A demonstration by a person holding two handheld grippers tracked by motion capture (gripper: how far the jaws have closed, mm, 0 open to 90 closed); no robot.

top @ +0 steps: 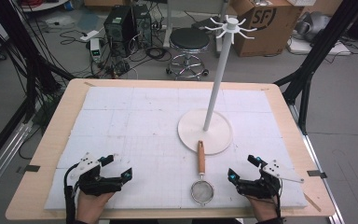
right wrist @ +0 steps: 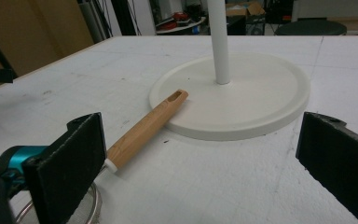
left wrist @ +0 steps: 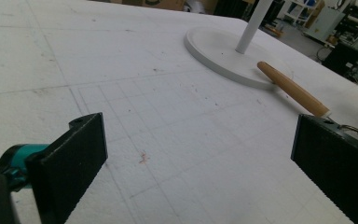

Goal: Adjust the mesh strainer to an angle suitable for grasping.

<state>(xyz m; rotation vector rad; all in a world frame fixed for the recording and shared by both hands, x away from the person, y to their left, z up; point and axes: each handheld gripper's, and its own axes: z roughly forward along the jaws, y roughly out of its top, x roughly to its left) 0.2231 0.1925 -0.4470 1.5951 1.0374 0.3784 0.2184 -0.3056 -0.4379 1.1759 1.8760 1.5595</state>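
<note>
A small strainer [top: 202, 191] with a wooden handle [top: 200, 157] lies on the white mat near the front edge, its handle tip resting on the round base [top: 189, 130] of a white hook stand [top: 219, 70]. The handle [left wrist: 291, 88] also appears in the left gripper view and again [right wrist: 144, 127] in the right gripper view, leaning on the base [right wrist: 261, 93]. My left gripper [top: 119, 166] rests open at the front left, nothing between its jaws. My right gripper [top: 241, 168] rests open just right of the strainer, also holding nothing.
The white foam mat [top: 135, 121] covers most of the wooden table [top: 46, 154]. Behind the table stand a black stool [top: 189, 42], computer cases [top: 121, 23], cables and a cardboard box [top: 265, 21]. Dark frame legs [top: 307, 70] flank the table.
</note>
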